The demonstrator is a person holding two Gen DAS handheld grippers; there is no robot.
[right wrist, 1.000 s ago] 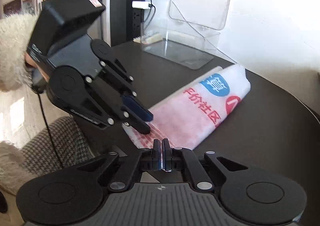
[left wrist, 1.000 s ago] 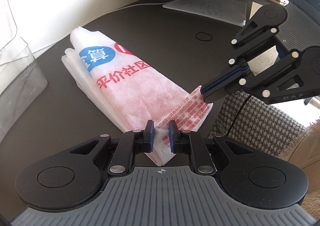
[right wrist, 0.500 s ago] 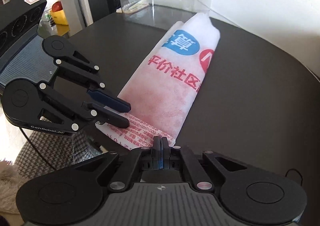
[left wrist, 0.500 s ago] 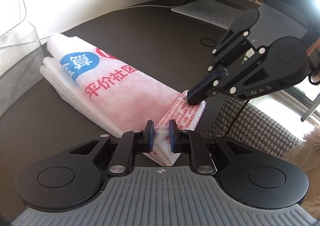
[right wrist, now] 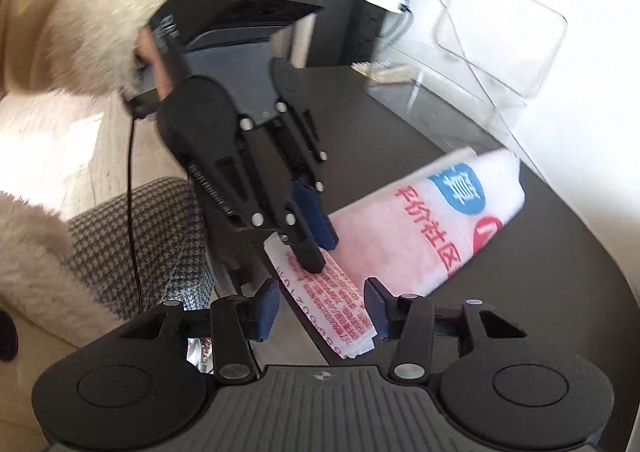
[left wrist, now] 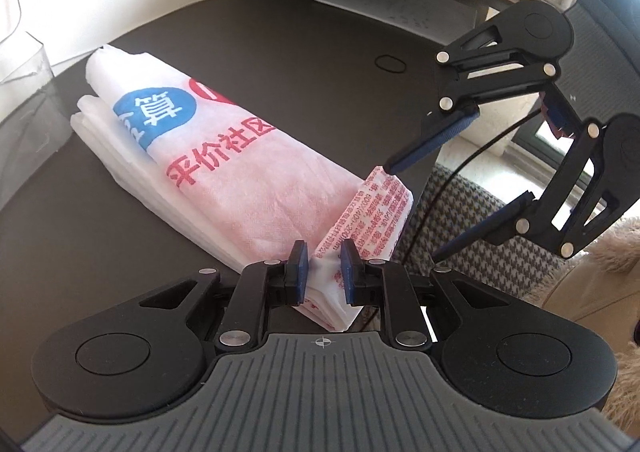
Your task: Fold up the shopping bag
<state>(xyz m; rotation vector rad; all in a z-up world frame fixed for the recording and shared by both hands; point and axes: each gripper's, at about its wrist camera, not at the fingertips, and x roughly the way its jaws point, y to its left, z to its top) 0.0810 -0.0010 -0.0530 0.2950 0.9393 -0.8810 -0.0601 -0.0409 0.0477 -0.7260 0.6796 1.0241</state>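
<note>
While my left claw [left wrist: 323, 266] pinches the near corner of the shopping bag [left wrist: 224, 156], its blue pads pressed into the layered end that rises between them, the rest of the bag runs away from it across the dark table [left wrist: 280, 52] as a long, flat, folded strip, blue badge and red print at the far end. Off to the left of that far end stands a clear plastic bin [left wrist: 24, 92]; I can make out nothing inside it from here. To the right of my left claw, my right claw [right wrist: 320, 312] has just been opening: its jaws now stand spread, and the small printed flap of the bag lies loose between them, touched by neither pad. I judge the lengthwise folding done and the end-over fold only begun, the flap turned up but not carried over. Next, I think, I must take that end again with the right claw, level with the left one's hold, and bring both forward over the strip together so the edges stay square. From the right claw's view, a clear plastic box [right wrist: 480, 64] sits beyond the bag's far end by the wall; something pale lies in its tray, too blurred to name.
</note>
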